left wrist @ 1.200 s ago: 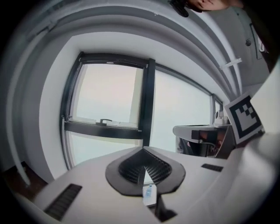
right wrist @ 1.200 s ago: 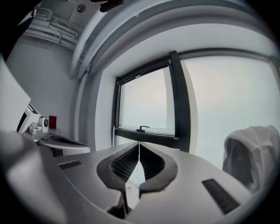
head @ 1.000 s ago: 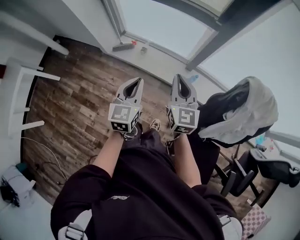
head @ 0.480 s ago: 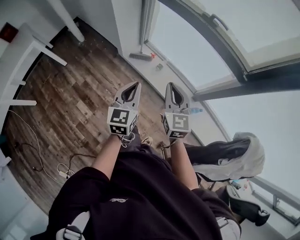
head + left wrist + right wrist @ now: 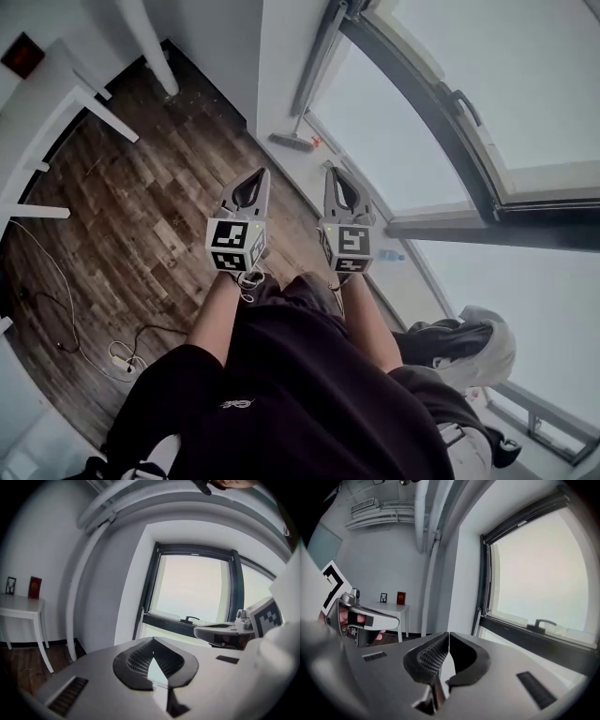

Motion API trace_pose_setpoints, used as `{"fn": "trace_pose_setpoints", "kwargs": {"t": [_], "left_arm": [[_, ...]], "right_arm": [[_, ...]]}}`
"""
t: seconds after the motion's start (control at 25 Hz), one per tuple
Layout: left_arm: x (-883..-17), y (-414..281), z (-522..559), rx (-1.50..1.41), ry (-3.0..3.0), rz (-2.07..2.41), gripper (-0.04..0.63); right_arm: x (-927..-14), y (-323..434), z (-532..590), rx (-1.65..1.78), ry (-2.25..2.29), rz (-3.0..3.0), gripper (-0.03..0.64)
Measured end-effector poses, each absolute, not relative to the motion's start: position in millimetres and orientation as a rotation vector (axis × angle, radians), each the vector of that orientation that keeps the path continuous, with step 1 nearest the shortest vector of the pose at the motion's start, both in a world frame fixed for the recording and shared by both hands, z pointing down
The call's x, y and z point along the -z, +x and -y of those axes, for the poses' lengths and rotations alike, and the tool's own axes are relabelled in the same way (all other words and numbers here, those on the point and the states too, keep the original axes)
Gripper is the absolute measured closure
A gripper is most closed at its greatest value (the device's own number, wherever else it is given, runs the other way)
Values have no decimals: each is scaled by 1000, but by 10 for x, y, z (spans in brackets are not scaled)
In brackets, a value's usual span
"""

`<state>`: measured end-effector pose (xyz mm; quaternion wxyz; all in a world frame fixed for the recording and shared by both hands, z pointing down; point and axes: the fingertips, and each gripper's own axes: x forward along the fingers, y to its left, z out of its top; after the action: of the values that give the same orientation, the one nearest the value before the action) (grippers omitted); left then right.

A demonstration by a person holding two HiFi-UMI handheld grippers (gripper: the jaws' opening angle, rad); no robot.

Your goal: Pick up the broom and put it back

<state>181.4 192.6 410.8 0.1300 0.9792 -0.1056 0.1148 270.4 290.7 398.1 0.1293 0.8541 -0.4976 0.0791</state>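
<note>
The broom (image 5: 294, 141) leans in the corner by the window, its brush head on the pale floor strip and its thin handle running up along the frame. My left gripper (image 5: 260, 173) and right gripper (image 5: 330, 171) are held side by side in front of me, pointing toward it from well short of it. Both are shut with nothing between their jaws. The broom handle (image 5: 140, 620) shows beyond the left gripper (image 5: 153, 639) against the window frame. In the right gripper view the handle (image 5: 477, 619) stands past the right gripper (image 5: 448, 633).
A white table (image 5: 56, 94) stands at the left on the wood floor, a white pipe (image 5: 150, 47) beyond it. A cable with a plug strip (image 5: 122, 356) lies at lower left. A bottle (image 5: 392, 255) lies by the window, and a chair draped with a jacket (image 5: 469, 347) is at right.
Both grippers have travelled across the room toward the window, still shut and side by side. The broom now sits closer and more central; the draped chair has slid to the lower right.
</note>
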Motion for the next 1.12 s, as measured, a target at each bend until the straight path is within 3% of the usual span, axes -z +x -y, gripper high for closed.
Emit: {"fn": "trace_pose_setpoints", "kwargs": {"t": [0.32,0.96,1.0,1.08,1.12], "left_arm": [[-4427,2323,-1455,-387,2806,368,595],[-5342,4580,-753,-632,2751,319,595],[-5398,4644,-720,-648,2747,320,595],[-5507,4733,-659,-683,2738,324,595],[-5560,4768,-631,-700,2734,325,595]], "right_arm": [[-4283,3430,-2313,-283,2488,1471,594],[-5622,5737,-1037,-489,2461,1421,589],[-5724,5822,-964,-507,2466,1429,576],[-5925,5992,-833,-545,2467,1431,461],[-6020,6079,-772,-563,2465,1426,436]]}}
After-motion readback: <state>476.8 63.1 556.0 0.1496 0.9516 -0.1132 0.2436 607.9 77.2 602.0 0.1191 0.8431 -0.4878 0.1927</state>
